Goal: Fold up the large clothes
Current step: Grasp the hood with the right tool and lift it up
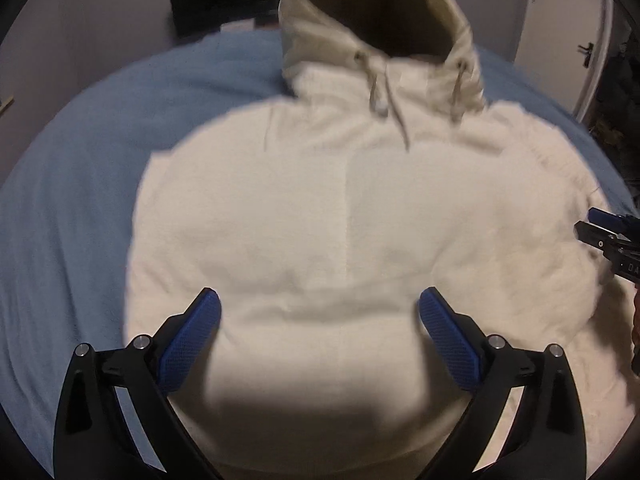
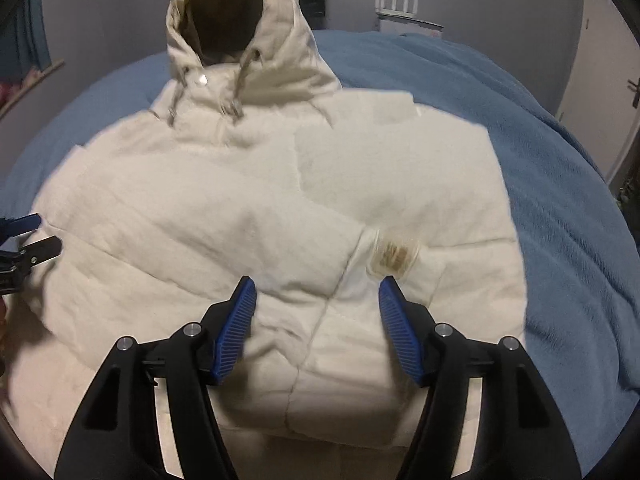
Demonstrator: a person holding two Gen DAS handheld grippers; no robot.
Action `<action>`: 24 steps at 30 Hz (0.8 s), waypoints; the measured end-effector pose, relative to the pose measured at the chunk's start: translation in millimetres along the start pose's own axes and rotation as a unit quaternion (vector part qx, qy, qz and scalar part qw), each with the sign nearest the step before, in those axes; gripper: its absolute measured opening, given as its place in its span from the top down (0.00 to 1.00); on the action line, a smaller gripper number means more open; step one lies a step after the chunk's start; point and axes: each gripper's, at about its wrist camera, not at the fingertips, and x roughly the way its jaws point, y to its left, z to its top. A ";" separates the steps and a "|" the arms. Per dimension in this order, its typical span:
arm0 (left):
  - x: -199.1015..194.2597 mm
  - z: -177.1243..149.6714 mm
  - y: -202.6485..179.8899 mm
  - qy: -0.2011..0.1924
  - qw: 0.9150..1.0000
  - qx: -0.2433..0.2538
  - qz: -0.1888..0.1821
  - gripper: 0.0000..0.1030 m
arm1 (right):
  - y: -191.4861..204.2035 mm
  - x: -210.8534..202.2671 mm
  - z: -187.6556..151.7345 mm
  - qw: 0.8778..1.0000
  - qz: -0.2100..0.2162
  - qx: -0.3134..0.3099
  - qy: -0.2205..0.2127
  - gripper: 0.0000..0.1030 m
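The jacket (image 2: 224,216) is lying spread on the blanket (image 2: 560,184) covering the bed, its hood (image 2: 248,40) standing up at the far end. Both claws are hovering over its near hem, the left claw (image 1: 320,304) to the left of the right claw (image 2: 318,292)

- A blue blanket (image 2: 540,152) covers the bed.
- Grey walls (image 2: 120,12) stand at the far side.
- A white door (image 1: 560,32) with a dark handle (image 1: 587,53) is at far right.
- A white router (image 2: 398,4) sits beyond the bed.
- Light is dim.
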 end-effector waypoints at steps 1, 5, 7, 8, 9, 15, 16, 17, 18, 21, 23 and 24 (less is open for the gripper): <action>-6.4 10.9 3.8 -0.014 1.000 -0.001 0.010 0.06 | 0.4 -3.5 6.8 1.000 -0.002 -0.003 -0.008 0.40; -12.1 59.0 18.1 -0.055 0.998 -0.021 0.015 0.06 | 5.3 -1.6 61.8 0.999 -0.003 -0.006 -0.050 0.40; -2.5 87.8 20.5 -0.063 0.998 -0.021 0.017 0.06 | 14.3 5.7 93.8 0.997 -0.009 -0.011 -0.073 0.40; 1.5 99.1 21.5 -0.067 0.997 -0.021 0.018 0.06 | 17.7 11.7 106.9 0.997 -0.006 -0.010 -0.079 0.40; 7.1 111.4 23.3 -0.068 0.997 -0.023 0.018 0.07 | 17.8 17.6 124.5 0.996 -0.003 -0.005 -0.085 0.40; 37.1 163.8 42.5 -0.037 0.997 -0.069 0.010 0.16 | 12.0 62.4 201.4 0.995 0.005 0.035 -0.091 0.40; 40.3 168.5 47.6 -0.037 0.996 -0.077 0.011 0.17 | 12.5 70.8 210.9 0.996 0.006 0.036 -0.087 0.40; 41.9 170.9 51.0 -0.038 0.996 -0.081 0.014 0.17 | 13.2 78.2 218.8 0.996 0.006 0.037 -0.083 0.40; 43.8 174.2 54.0 -0.039 0.996 -0.082 0.019 0.17 | 13.6 84.4 224.7 0.996 0.007 0.038 -0.080 0.40; 47.4 179.4 56.3 -0.045 0.996 -0.068 0.031 0.17 | 13.2 91.9 232.1 0.996 0.030 0.036 -0.080 0.71; 47.2 180.2 57.7 -0.052 0.996 -0.067 0.030 0.17 | 16.9 90.6 228.1 0.995 0.019 0.008 -0.094 0.85; 47.1 180.0 58.4 -0.055 0.996 -0.069 0.021 0.17 | 18.1 88.5 224.2 0.995 0.018 -0.001 -0.100 0.90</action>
